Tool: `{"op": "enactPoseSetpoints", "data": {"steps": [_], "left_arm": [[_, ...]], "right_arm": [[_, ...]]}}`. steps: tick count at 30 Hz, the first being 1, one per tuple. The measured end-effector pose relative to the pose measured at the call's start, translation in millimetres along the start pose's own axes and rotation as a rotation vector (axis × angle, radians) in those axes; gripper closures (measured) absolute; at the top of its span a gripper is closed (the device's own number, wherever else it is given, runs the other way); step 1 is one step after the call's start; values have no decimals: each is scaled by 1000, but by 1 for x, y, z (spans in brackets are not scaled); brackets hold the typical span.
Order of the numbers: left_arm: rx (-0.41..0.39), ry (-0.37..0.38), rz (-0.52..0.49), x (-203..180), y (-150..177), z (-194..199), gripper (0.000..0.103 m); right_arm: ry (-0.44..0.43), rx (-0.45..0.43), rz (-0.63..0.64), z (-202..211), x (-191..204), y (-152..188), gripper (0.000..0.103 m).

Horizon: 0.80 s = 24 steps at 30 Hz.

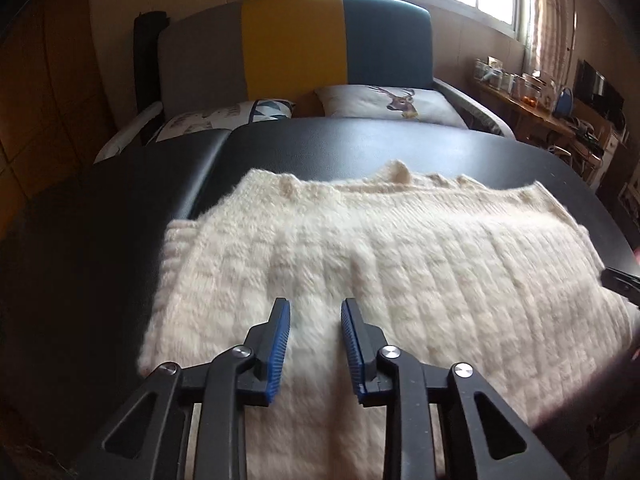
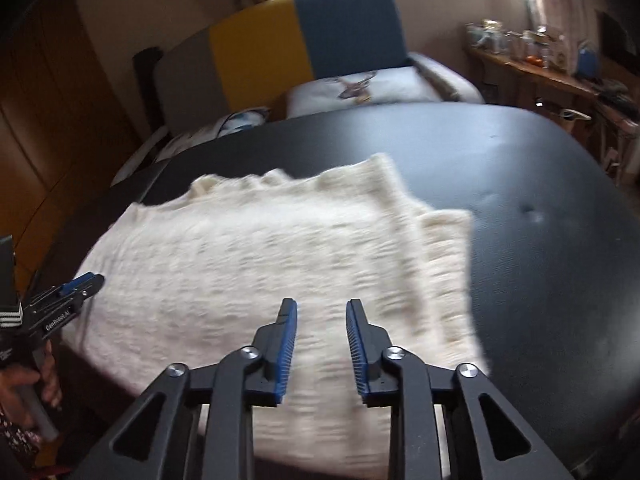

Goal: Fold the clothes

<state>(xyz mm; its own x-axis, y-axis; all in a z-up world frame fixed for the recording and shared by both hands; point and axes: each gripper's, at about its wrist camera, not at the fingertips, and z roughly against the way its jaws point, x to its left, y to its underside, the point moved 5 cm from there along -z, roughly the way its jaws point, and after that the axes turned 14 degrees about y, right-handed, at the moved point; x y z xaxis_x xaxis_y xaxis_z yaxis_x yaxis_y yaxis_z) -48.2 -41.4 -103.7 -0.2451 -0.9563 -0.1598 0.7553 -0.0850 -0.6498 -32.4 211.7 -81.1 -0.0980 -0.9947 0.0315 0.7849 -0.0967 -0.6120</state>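
A cream fuzzy knit sweater (image 1: 380,264) lies spread flat on a black padded table (image 1: 340,148), its neckline toward the far edge. My left gripper (image 1: 315,306) hovers over the sweater's near left part, open with nothing between its blue pads. In the right wrist view the same sweater (image 2: 248,256) looks blurred, with a ribbed cuff or hem at its right side. My right gripper (image 2: 321,306) stands open above the sweater's near right part. The left gripper (image 2: 82,282) shows at that view's left edge, held by a hand (image 2: 28,396).
Beyond the table (image 2: 540,240) stands a sofa with a grey, yellow and blue back (image 1: 296,48) and a deer-print cushion (image 1: 396,100). A cluttered wooden shelf (image 1: 532,100) runs along the right wall under a window. Wooden panels line the left.
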Motion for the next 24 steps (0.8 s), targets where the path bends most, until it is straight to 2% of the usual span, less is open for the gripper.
{"op": "enactPoseSetpoints", "data": {"steps": [4, 7, 10, 12, 14, 15, 21, 24], "left_arm": [[11, -43, -41, -11, 18, 3, 76], [16, -66, -55, -13, 25, -2, 75], [26, -71, -47, -14, 25, 1, 75], [34, -63, -29, -14, 23, 4, 75], [41, -49, -6, -14, 21, 7, 75], [39, -40, 5, -14, 20, 9, 75], [37, -17, 2, -26, 13, 12, 75], [20, 8, -23, -39, 8, 14, 75]], "right_arm": [[30, 27, 42, -16, 17, 18, 67], [58, 18, 56, -17, 20, 20, 65], [38, 48, 37, -13, 18, 16, 63], [-13, 42, -8, -3, 11, 11, 55], [-15, 28, -53, 5, -3, 8, 35], [-11, 22, -75, 9, -11, 7, 32], [47, 42, -189, 12, -67, 8, 31], [33, 63, -272, 8, -92, 12, 31]]}}
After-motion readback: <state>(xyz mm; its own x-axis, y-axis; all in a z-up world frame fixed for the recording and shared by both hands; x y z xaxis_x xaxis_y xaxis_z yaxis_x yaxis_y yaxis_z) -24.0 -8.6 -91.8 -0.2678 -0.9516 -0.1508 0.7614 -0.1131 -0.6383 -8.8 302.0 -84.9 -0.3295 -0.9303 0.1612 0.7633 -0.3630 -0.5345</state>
